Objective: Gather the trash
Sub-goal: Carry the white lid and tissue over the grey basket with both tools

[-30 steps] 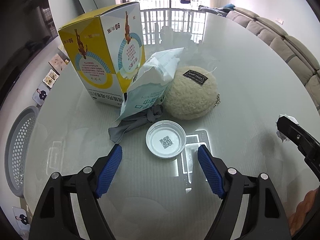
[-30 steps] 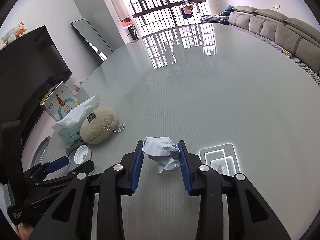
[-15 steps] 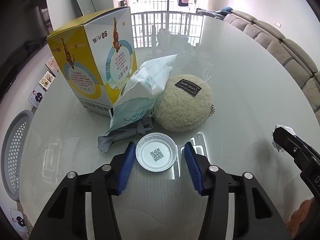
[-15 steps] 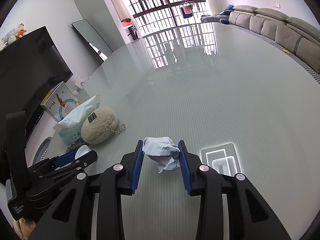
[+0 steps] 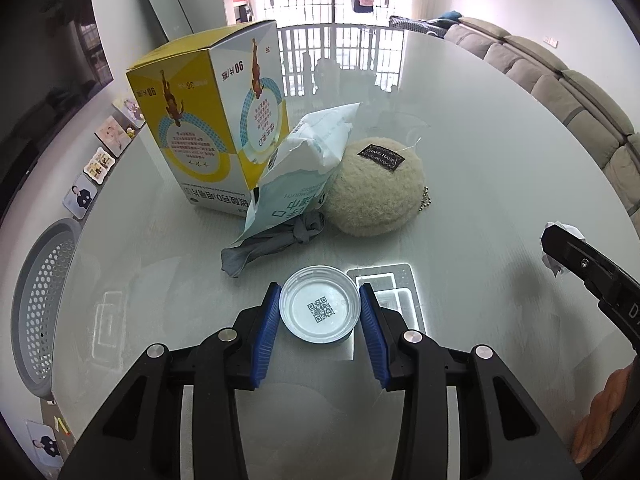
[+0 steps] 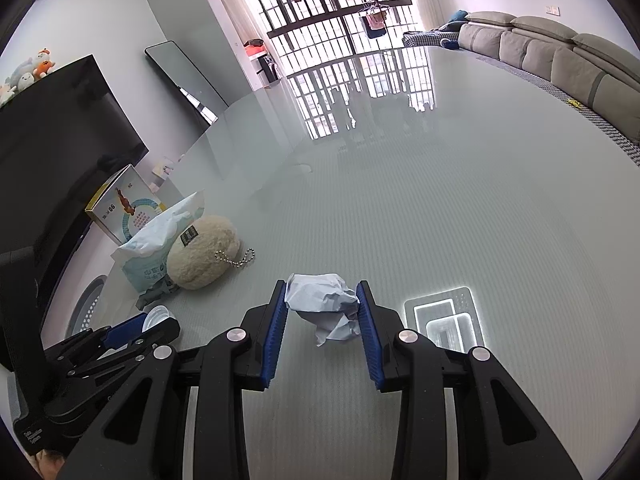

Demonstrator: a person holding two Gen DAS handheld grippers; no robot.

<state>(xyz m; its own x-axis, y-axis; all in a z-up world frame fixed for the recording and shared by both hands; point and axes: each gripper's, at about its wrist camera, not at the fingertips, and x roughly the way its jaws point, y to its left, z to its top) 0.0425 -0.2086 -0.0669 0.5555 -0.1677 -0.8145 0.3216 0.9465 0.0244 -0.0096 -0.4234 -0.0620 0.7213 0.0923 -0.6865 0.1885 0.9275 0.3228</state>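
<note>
Left gripper (image 5: 320,312), lower centre of frame, jaws closed against a held item; right gripper (image 6: 322,306), lower centre, likewise clamped.

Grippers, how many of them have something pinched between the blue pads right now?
2. The left gripper is closed on the clear plastic lid near the grey cloth; the right gripper is closed on the crumpled tissue farther out on the glass table.
</note>
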